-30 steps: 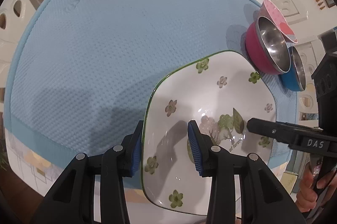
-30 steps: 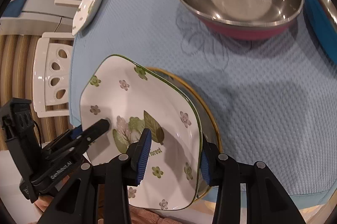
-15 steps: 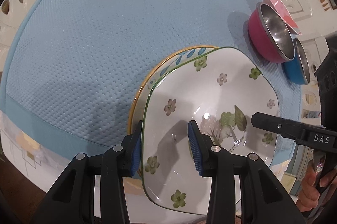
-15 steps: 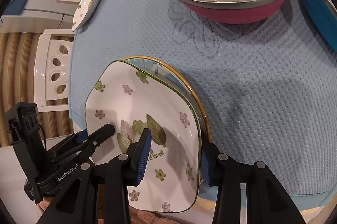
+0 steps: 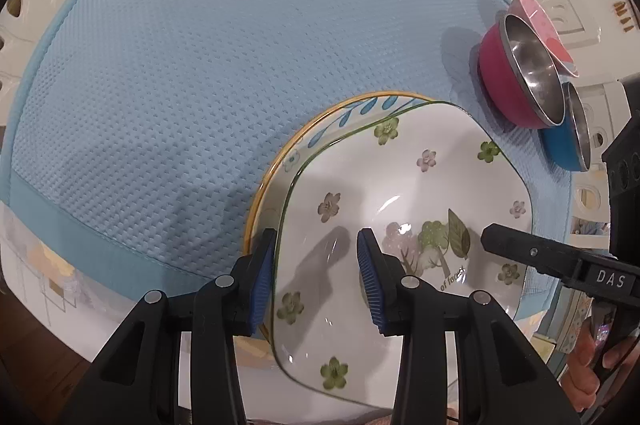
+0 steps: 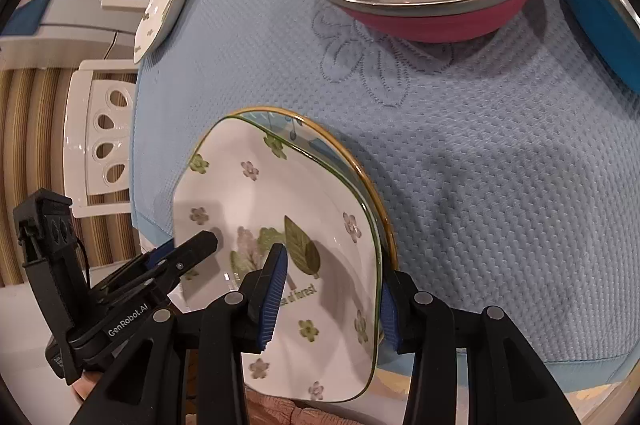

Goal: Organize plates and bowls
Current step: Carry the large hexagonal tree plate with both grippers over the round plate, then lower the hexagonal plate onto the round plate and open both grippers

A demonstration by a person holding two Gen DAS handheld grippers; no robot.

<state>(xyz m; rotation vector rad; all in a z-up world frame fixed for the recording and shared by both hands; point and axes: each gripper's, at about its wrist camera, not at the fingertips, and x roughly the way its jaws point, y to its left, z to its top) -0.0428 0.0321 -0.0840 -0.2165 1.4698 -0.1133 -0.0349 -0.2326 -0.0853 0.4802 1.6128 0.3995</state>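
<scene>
Left gripper (image 5: pixel 316 275) reads "GenRobot.AI"; floral plate (image 6: pixel 280 209) reads "of forest".

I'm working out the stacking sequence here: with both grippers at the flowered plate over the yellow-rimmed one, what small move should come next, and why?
Probably lower it straight down. The left gripper and right gripper each straddle an opposite edge of the flowered plate, which sits nearly centred over the yellow-rimmed plate on the blue mat. Release only once it rests flat.

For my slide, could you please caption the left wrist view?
Two hand-held grippers grip a floral square plate over a gold-rimmed plate.
</scene>
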